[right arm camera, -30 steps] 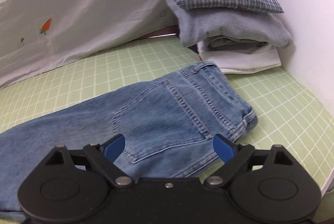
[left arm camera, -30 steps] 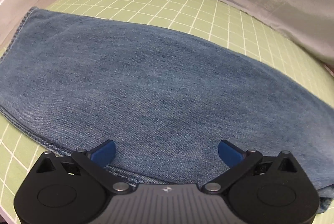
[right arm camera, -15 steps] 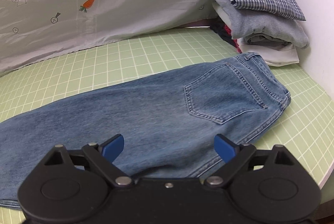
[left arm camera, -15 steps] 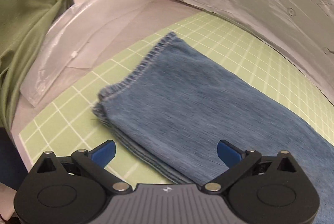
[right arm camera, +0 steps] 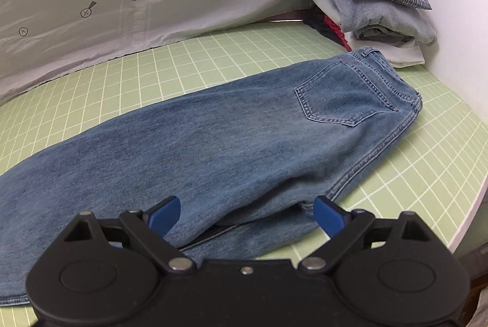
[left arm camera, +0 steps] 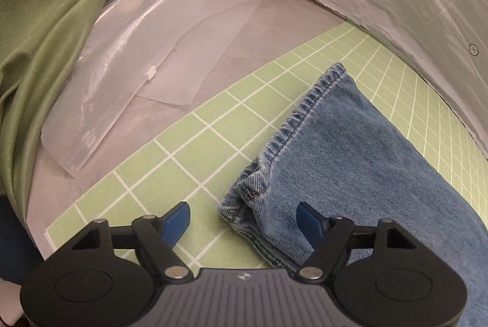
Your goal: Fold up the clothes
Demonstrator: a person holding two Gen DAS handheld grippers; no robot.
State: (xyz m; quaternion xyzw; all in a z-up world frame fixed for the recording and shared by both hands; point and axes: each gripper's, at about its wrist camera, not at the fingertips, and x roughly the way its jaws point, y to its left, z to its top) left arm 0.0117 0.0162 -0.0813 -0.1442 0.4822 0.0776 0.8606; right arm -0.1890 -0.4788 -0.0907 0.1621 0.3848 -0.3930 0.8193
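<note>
Where both tools spread wide: jeans (left arm camera: 366, 144) hem corner between left tool (left arm camera: 244, 220) tips.

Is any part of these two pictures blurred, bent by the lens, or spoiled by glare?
Left wrist view: sharp, grid lines of the green mat bow outward, mild sheen on the clear plastic sheet. Right wrist view: jeans sharp, mat grid curves toward the edges, no strong glare, dark corners from the fisheye.
</note>
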